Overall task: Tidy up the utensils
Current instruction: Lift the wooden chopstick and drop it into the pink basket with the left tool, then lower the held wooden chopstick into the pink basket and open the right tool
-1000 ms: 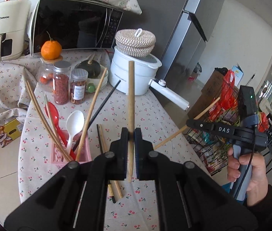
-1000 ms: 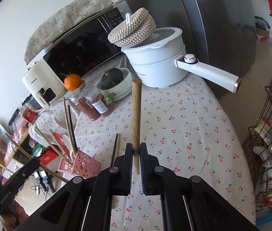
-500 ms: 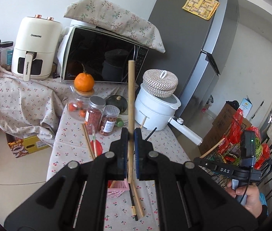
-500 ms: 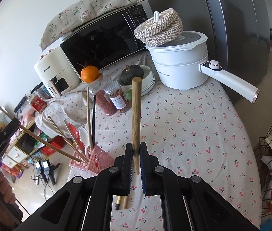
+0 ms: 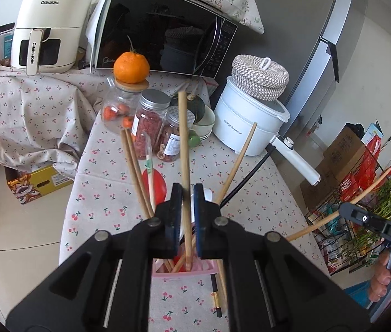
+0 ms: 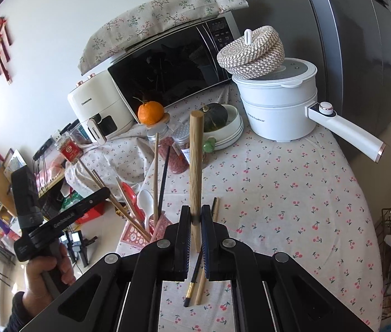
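My left gripper [image 5: 185, 193] is over the pink utensil holder [image 5: 184, 272]. Its jaws stand slightly apart around a wooden chopstick [image 5: 183, 149] whose lower end sits inside the holder. The holder also has several chopsticks, a red spoon [image 5: 155, 184] and a white spoon. My right gripper [image 6: 195, 215] is shut on another wooden chopstick [image 6: 195, 163], upright above the table, to the right of the holder [image 6: 145, 233]. A black chopstick [image 6: 192, 282] and a wooden one lie on the cloth under it.
Spice jars [image 5: 151, 121], a jar with an orange [image 5: 131, 67], a bowl with a squash [image 6: 217, 119], a white electric pot [image 6: 278, 105], a microwave [image 5: 162, 36] and an air fryer [image 5: 49, 25] stand at the back. A wire rack [image 5: 356, 221] stands right of the table.
My left gripper has come down over the pink holder, the chopstick's end has gone into it, and the jaws have parted a little. My right gripper still holds its chopstick upright.
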### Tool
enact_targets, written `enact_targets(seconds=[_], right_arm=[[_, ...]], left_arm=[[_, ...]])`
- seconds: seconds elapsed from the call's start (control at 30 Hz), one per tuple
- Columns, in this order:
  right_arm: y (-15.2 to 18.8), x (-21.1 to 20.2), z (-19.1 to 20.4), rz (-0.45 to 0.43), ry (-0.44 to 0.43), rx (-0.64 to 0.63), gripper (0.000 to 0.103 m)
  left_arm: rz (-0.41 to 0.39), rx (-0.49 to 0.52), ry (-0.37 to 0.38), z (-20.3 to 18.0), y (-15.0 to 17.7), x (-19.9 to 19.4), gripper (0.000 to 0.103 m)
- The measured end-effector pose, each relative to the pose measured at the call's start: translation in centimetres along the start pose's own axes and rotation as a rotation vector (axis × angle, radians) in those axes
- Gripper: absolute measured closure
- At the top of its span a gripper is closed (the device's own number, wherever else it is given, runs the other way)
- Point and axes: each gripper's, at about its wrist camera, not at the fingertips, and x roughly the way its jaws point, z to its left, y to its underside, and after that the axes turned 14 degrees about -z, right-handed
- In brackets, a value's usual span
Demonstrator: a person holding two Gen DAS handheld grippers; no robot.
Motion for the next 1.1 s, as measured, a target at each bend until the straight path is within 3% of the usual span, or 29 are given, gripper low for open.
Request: enact_targets(seconds=[0.03,0.1,0.17,0.3,0.57,0.93,1.1], right_arm=[[-0.1,-0.2,0.2,-0.007,-0.009,-0.001,0.096],[-0.4,-0.6,0.8,-0.024,-0.031,-0.006,0.096],[-0.7,-1.2,1.6,-0.049,-0.058,-0.015,0.096],[-1.1,-2.0,3.2,-0.097,-0.11,-0.025,0.096],[-0.9,-0.1,6.0,-0.092,-0.167,-0.014,0.096],[1.9,6.3,8.1,0.052,-0.138,-0.042,0.096],[2.9,8.4,8.0,0.092,-0.111,-0.048,0.096]], left_arm=[[0.006,0.0,-0.014,0.1,0.1,0.2,0.088],[0.026,-0.015,-0.024,0.3,0.1,0.3,0.059],[0.027,-0.016,-0.037,0.3,0.1,-0.2,0.042],[0.03,0.016,-0.061,0.4,0.1,-1.6,0.019],[0.086,0.09,-0.092,1.4,1.8,-4.5,0.004],[0.191,0.18,-0.081,2.0,4.1,-4.5,0.001],[0.195,0.209,-0.083,1.6,4.6,-4.4,0.001]])
